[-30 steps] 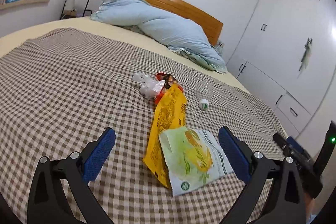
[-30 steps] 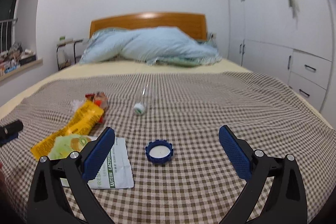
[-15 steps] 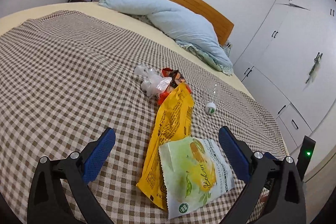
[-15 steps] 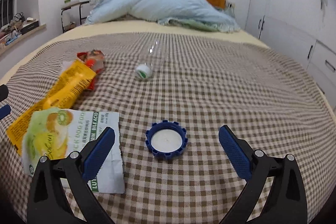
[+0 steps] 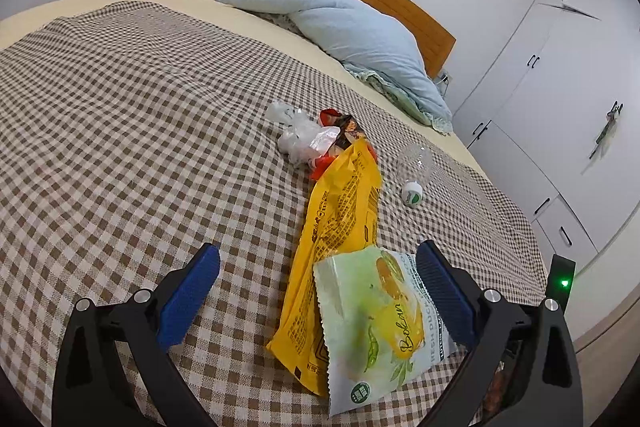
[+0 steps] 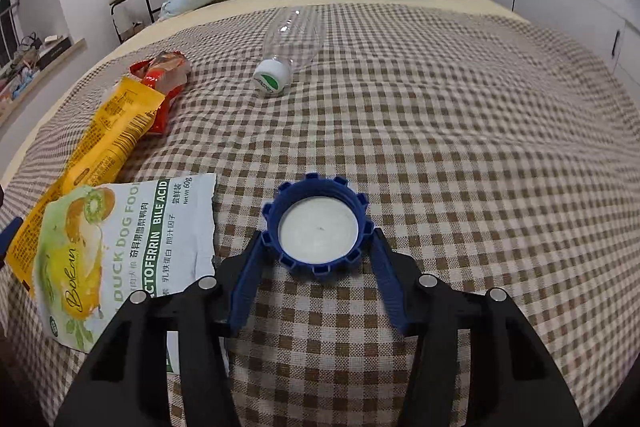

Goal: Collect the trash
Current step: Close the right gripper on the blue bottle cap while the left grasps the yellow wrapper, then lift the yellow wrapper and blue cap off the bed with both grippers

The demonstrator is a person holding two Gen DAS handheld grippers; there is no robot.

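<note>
Right wrist view: right gripper (image 6: 318, 239) closing on the blue lid (image 6: 318, 225), pads at its rim for pickup; left gripper (image 5: 318, 281) open over the green packet (image 5: 380, 323)

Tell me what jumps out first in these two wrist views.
The right gripper is closing around a blue notched lid lying open side up on the checked bedspread. Beside it, between the open left gripper fingers, lies a pale green snack pouch overlapping a long yellow wrapper.
</note>
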